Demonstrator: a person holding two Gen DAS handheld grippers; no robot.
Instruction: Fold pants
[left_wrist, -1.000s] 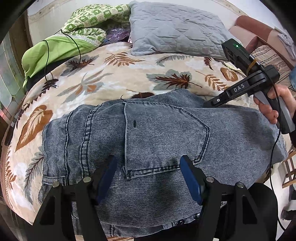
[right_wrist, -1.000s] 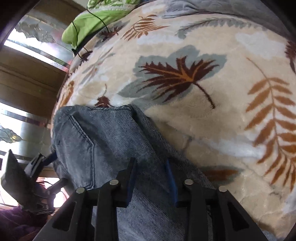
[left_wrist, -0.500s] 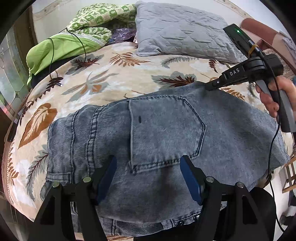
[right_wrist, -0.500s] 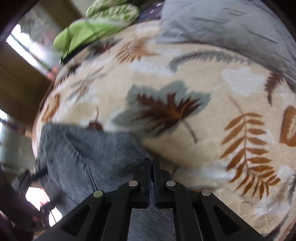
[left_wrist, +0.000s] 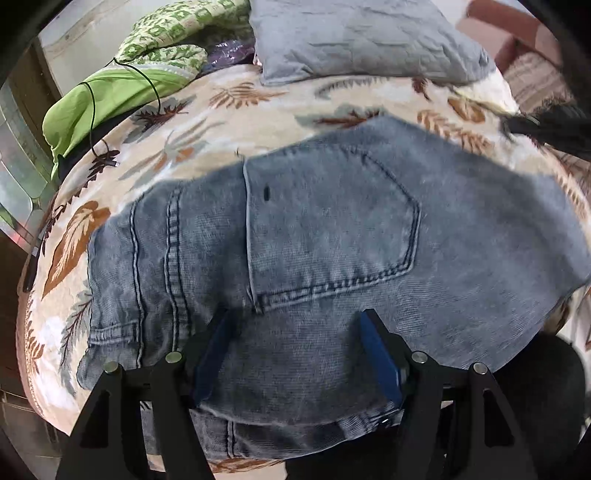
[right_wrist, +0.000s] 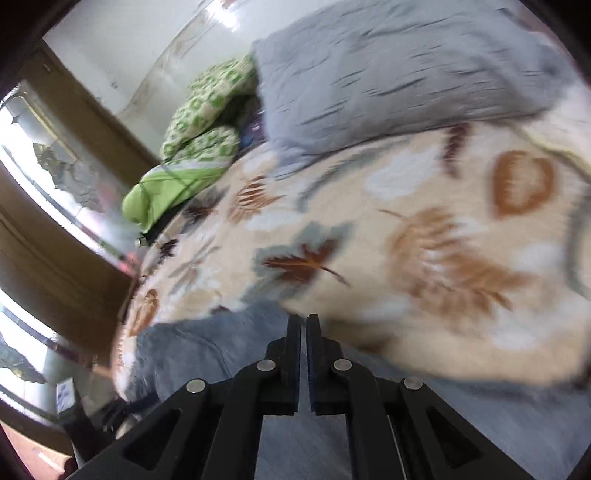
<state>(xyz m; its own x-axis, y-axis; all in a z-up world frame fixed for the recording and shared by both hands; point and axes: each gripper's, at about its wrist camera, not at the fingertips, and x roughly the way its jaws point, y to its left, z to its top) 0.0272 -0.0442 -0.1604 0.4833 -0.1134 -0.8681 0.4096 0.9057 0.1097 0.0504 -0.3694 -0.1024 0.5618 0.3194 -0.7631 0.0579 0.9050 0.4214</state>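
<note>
- the bed (left_wrist: 258, 122) carries a cream leaf-print blanket and fills most of both views.
- the pants (left_wrist: 332, 236), grey-blue denim, lie spread across the near part of the bed with a back pocket (left_wrist: 328, 229) facing up; their near edge hangs toward the left tool.
- a grey pillow (left_wrist: 354, 37) sits at the far end of the bed, with a green patterned cloth (left_wrist: 177, 33) and a plain green cloth (left_wrist: 103, 96) just beside it on the left.
- a thin black cable (left_wrist: 92, 110) runs over the plain green cloth onto the blanket.
- the left tool (left_wrist: 295, 354) hangs over the near part of the pants, its blue pads wide apart with denim between them but not pinched.
- the right tool (right_wrist: 303, 354) has its pads drawn almost together at the far edge of the pants (right_wrist: 207, 343); the blur hides whether cloth is caught between them.
</note>
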